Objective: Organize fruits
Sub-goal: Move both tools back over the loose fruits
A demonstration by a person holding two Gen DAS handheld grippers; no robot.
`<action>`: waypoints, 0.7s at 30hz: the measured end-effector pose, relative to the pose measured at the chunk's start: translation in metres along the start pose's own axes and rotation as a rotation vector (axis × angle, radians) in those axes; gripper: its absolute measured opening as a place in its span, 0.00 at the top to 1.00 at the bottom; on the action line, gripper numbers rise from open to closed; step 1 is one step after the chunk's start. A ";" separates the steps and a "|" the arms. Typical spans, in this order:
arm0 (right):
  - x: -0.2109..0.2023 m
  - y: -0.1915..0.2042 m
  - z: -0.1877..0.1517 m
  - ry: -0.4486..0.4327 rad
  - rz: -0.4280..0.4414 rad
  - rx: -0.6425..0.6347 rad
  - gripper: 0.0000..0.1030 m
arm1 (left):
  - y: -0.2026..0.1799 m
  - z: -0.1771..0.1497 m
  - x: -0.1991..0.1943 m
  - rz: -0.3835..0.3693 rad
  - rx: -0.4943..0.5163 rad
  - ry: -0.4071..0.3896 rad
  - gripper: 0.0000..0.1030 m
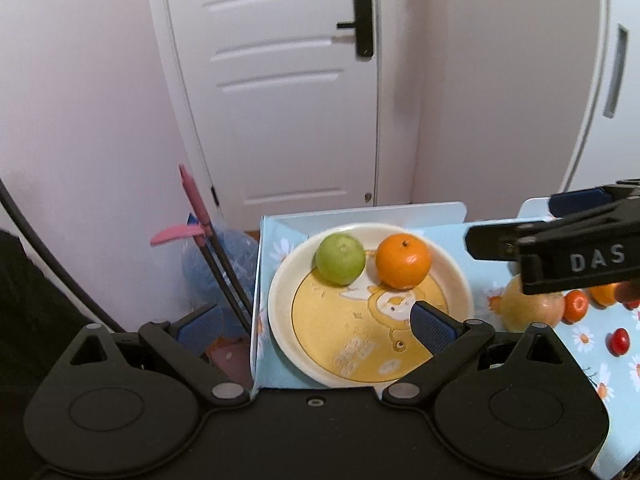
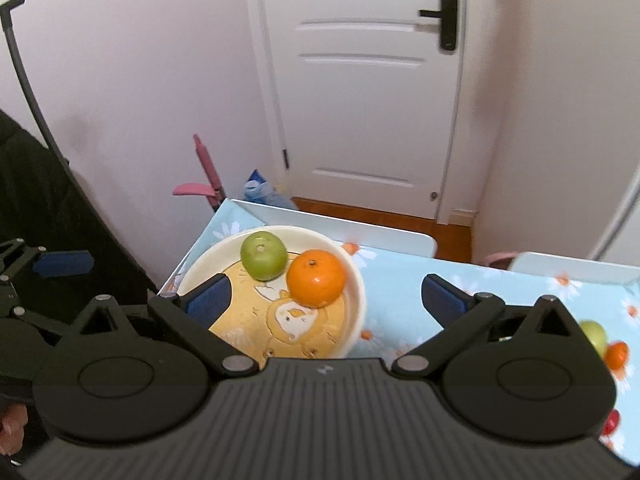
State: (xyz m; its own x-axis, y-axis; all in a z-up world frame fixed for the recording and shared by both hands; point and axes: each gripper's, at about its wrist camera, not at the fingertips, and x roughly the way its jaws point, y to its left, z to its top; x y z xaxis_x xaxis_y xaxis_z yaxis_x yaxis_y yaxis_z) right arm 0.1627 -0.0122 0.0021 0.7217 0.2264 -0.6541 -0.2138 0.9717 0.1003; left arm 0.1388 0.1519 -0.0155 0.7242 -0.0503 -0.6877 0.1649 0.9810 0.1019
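A cream plate [image 2: 356,280] sits at centre frame on the daisy-print tablecloth [image 2: 400,276], holding a green fruit [image 2: 263,255] touching an orange [image 2: 316,278]; both show stem ends up. The right gripper [image 2: 324,300] is spread wide, empty. The left gripper [image 1: 316,326] likewise gapes. Only the left view shows a yellowish fruit, perhaps a pear [image 1: 528,308], and small red fruits [image 1: 618,342] at right.

white letters "das" on the right tool [image 1: 520,220], plate [image 1: 280,320] print perhaps characters, too blurred to read
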 end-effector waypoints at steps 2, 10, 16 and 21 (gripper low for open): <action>-0.015 -0.004 -0.004 -0.007 -0.026 0.012 0.00 | -0.003 0.001 -0.009 -0.004 0.009 -0.021 0.01; -0.069 -0.036 -0.026 -0.030 -0.088 0.056 0.00 | -0.027 -0.002 -0.039 -0.052 0.032 -0.059 0.01; -0.098 -0.075 -0.054 -0.041 -0.107 0.067 0.00 | -0.063 -0.007 -0.056 -0.059 0.049 -0.074 0.01; -0.117 -0.118 -0.075 -0.029 -0.098 0.069 0.00 | -0.102 -0.016 -0.066 -0.009 0.031 -0.048 0.01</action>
State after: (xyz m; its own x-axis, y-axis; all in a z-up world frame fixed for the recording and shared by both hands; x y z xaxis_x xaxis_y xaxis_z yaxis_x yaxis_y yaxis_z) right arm 0.0543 -0.1583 0.0108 0.7557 0.1306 -0.6418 -0.0961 0.9914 0.0886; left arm 0.0637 0.0581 0.0082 0.7537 -0.0690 -0.6536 0.1920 0.9742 0.1185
